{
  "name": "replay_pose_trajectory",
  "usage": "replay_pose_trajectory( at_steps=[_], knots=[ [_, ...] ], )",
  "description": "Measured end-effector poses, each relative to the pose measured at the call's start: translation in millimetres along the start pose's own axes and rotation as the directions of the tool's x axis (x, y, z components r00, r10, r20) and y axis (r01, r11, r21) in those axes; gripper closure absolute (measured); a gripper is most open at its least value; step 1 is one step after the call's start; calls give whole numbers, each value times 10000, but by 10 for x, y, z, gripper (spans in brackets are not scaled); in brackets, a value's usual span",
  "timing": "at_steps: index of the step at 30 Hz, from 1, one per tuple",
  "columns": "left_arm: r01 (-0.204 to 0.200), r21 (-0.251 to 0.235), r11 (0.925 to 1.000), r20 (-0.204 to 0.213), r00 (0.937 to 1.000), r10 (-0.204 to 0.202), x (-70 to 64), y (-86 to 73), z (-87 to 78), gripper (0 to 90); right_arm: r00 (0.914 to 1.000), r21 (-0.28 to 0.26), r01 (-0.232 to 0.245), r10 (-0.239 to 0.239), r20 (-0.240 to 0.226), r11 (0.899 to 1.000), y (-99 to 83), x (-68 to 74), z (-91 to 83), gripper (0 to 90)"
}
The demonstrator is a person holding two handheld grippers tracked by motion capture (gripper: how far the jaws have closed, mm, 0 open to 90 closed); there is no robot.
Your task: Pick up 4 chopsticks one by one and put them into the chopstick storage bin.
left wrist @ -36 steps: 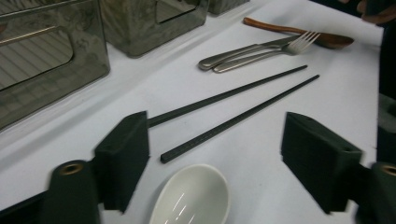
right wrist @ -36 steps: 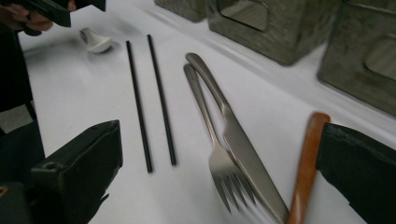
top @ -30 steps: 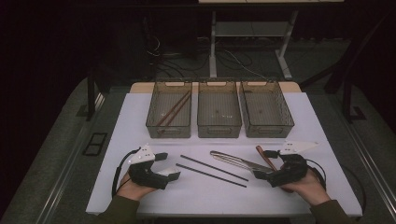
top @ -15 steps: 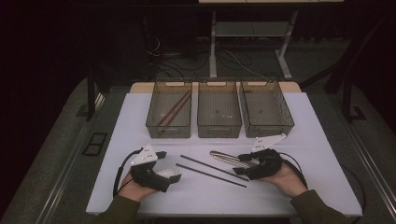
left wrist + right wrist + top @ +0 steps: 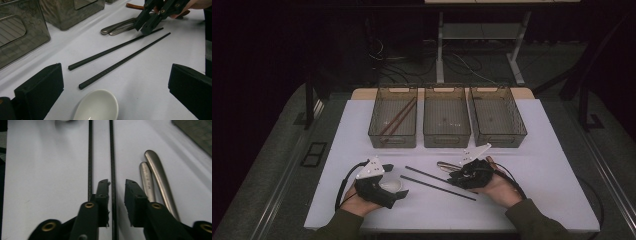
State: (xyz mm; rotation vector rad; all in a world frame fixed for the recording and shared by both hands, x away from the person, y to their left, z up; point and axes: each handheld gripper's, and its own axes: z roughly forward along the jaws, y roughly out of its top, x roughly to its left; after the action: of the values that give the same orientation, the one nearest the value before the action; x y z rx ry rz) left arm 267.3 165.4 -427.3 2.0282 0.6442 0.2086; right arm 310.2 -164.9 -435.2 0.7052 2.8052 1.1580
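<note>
Two black chopsticks [image 5: 438,187] lie side by side on the white table [image 5: 552,170], also seen in the left gripper view [image 5: 117,48] and the right gripper view [image 5: 90,157]. My right gripper [image 5: 117,182] is low over them, open a little, its jaws on either side of one chopstick [image 5: 111,152] without pinching it. In the high view the right gripper [image 5: 453,177] points left. My left gripper [image 5: 397,180] rests wide open around a white spoon [image 5: 388,185]. The spoon's bowl [image 5: 96,107] lies between its jaws [image 5: 115,75].
Three wire baskets stand in a row at the back: the left basket [image 5: 377,131] holds brown chopsticks [image 5: 398,119]; the middle [image 5: 447,137] and right [image 5: 499,137] ones look bare. Two metal cutlery handles [image 5: 156,170] lie beside the right gripper, near a brown handle [image 5: 135,5].
The right hand has carried its gripper leftward from the table's right side down onto the black chopsticks. The left gripper has stayed where it was.
</note>
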Motion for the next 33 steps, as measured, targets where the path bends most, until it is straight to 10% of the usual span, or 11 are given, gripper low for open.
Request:
replay_pose_trajectory(
  at_steps=[33],
  knots=[
    [-133,-31,9999,41,9999,133,-4,4,2,0,9953,236,768,-781,564,9968,63,61,198,863]
  ],
)
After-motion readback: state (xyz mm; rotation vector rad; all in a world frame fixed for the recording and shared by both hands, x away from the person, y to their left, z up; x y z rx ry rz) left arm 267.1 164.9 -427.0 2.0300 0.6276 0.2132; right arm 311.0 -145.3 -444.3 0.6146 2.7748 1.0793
